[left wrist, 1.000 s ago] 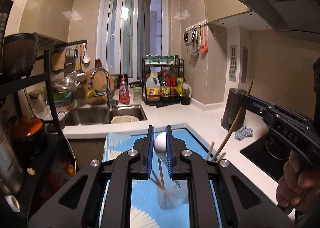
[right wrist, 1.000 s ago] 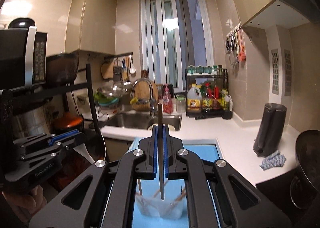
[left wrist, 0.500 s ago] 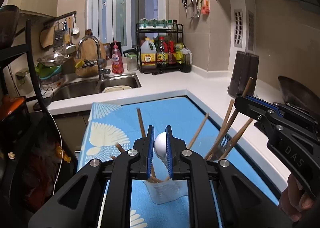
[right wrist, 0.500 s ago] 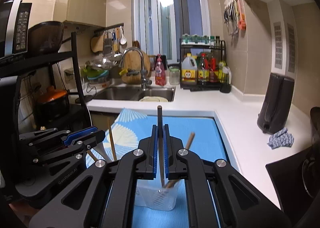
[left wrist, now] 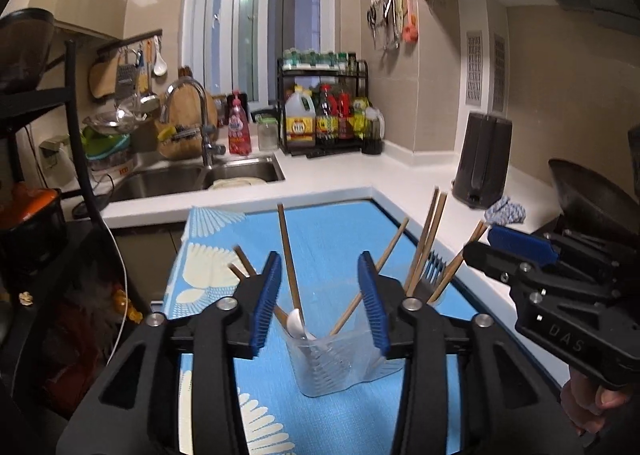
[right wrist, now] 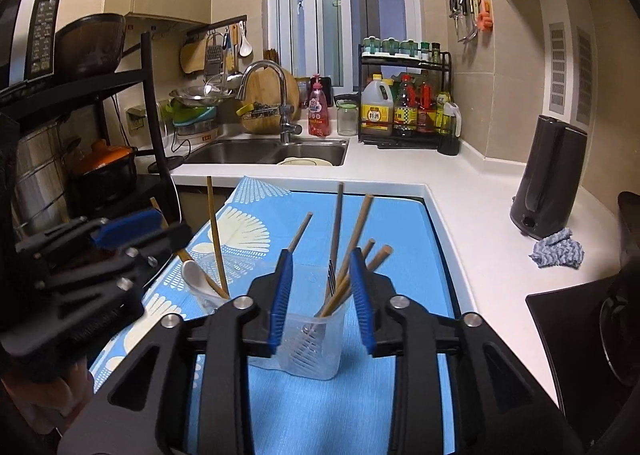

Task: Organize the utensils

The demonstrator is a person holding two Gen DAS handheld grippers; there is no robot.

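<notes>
A clear plastic holder [left wrist: 336, 365] stands on the blue mat [left wrist: 332, 227]. It holds a white spoon [left wrist: 296, 325] and wooden chopsticks [left wrist: 289, 259]. My left gripper [left wrist: 322, 297] is open and empty just above it. A second clear holder [right wrist: 310, 343] holds several chopsticks [right wrist: 354, 239] and a fork [right wrist: 331, 277]. My right gripper [right wrist: 322, 297] is open and empty above it. The right gripper [left wrist: 520, 251] shows at the right of the left wrist view. The left gripper [right wrist: 140, 233] shows at the left of the right wrist view, above the spoon [right wrist: 196, 279].
A sink [right wrist: 272, 153] with a faucet [right wrist: 266, 83] lies beyond the mat. A bottle rack [right wrist: 404, 103] stands at the back. A black kettle [right wrist: 546, 183] and a cloth [right wrist: 558, 253] sit on the counter to the right. A black shelf [right wrist: 100, 103] stands left. A stove [right wrist: 580, 319] is at right.
Both grippers have opened. The left let go of the white spoon and the right let go of the chopstick; both now rest in the holders.
</notes>
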